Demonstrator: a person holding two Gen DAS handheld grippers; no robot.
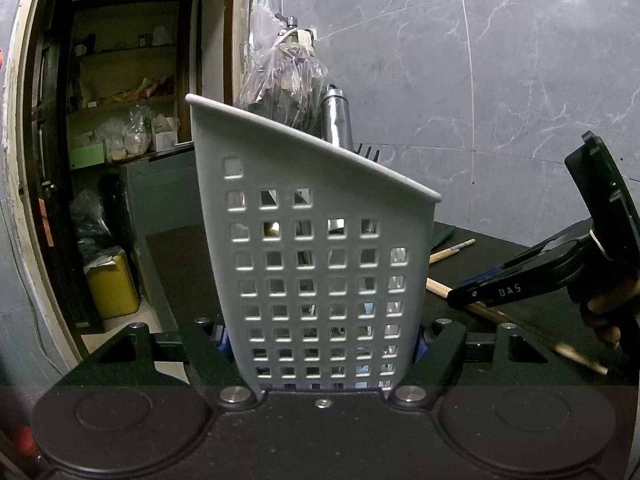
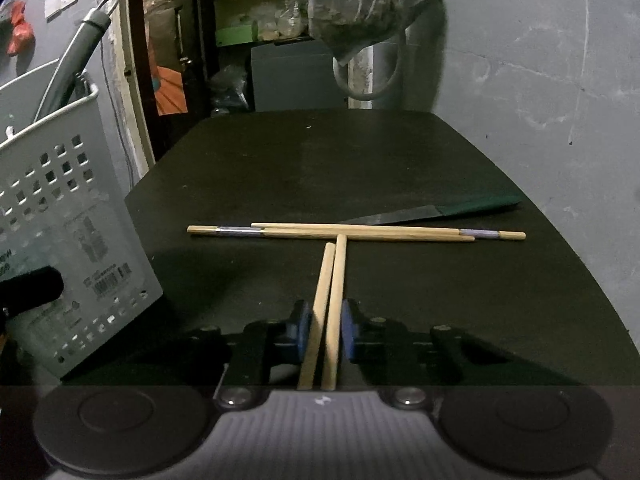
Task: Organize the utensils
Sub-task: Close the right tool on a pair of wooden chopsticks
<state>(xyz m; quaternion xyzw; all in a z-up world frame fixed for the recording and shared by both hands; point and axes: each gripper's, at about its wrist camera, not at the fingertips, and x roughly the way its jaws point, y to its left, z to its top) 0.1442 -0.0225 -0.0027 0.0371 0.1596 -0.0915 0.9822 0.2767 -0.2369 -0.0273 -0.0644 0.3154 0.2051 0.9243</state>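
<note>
The letters "DAS" stand in white on the black finger of the right gripper (image 1: 516,290). A barcode label on the grey utensil basket (image 2: 72,248) is too blurred to read.

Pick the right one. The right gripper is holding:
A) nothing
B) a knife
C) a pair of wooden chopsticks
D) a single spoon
C: in the right wrist view, the right gripper is shut on a pair of wooden chopsticks, which stick out forward between its blue pads, while a second pair and the knife lie on the black table beyond.
</note>
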